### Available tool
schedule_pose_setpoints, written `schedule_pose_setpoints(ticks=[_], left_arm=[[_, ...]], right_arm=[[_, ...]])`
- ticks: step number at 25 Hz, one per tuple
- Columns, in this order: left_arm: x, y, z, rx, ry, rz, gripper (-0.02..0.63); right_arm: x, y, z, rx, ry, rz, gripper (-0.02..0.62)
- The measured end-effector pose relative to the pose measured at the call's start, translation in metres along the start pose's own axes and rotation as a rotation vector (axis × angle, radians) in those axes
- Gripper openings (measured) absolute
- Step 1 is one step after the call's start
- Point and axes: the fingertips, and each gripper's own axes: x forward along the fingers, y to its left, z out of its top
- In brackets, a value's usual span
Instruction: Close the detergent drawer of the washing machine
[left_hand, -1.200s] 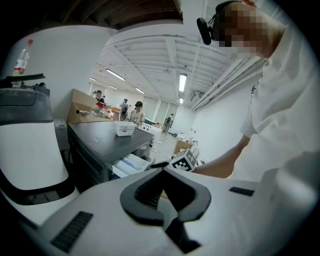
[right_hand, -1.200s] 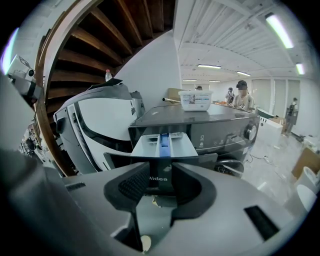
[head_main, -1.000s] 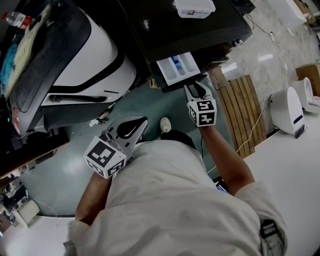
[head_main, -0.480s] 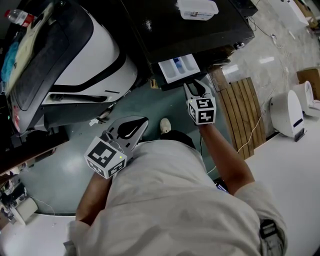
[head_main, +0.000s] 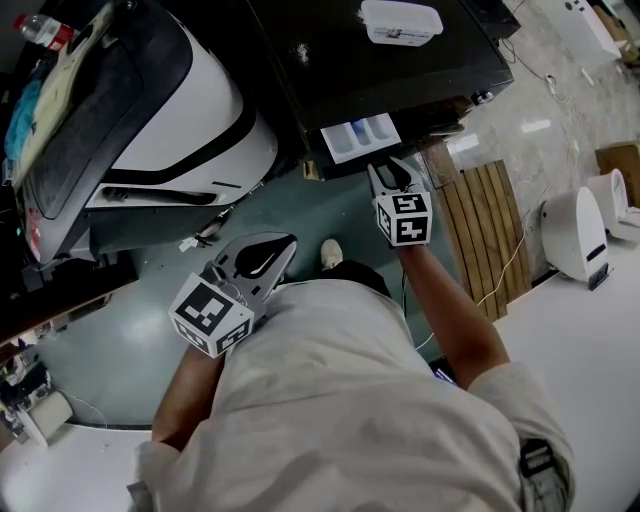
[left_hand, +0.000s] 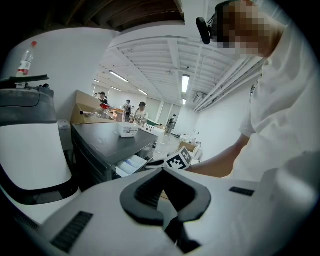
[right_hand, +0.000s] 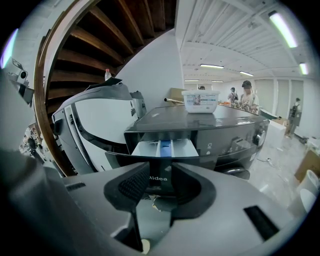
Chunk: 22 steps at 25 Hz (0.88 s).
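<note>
The dark grey washing machine (head_main: 390, 70) has its white detergent drawer (head_main: 360, 138) pulled partly out, with a blue insert in the middle. My right gripper (head_main: 390, 170) is open a little and its tips are at the drawer's dark front panel. In the right gripper view the drawer (right_hand: 165, 148) sits just above the right gripper (right_hand: 160, 170), and the panel's logo shows through the gap. My left gripper (head_main: 285, 243) is shut on nothing, held low over the green floor, well left of the drawer. In the left gripper view the left gripper (left_hand: 162, 172) points toward the drawer (left_hand: 131, 164).
A white appliance with a dark lid (head_main: 170, 110) stands left of the machine. A clear plastic box (head_main: 400, 20) rests on the machine's top. A wooden slat mat (head_main: 490, 220) lies to the right, with white devices (head_main: 575, 235) beyond. My shoe (head_main: 330, 250) is on the floor.
The drawer has slid further into the machine, with my right gripper moving forward against its front. The left gripper has stayed where it was.
</note>
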Motion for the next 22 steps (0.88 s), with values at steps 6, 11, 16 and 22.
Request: schedule_pose_setpoints(ticks=[6, 11, 16, 22], left_arm=[[0.001, 0.004, 0.001, -0.003, 0.003, 0.001, -0.005], [0.004, 0.007, 0.002, 0.001, 0.005, 0.0, -0.005], [0.007, 0.011, 0.003, -0.005, 0.007, 0.001, -0.005], [0.009, 0.016, 0.007, -0.007, 0.009, -0.004, -0.005]], right_arm=[[0.008, -0.001, 0.006, -0.005, -0.004, -0.001, 0.123], [0.013, -0.001, 0.009, -0.005, -0.005, 0.002, 0.123], [0.019, -0.002, 0.014, 0.005, -0.006, 0.002, 0.123], [0.024, -0.004, 0.018, 0.002, -0.005, 0.0, 0.123]])
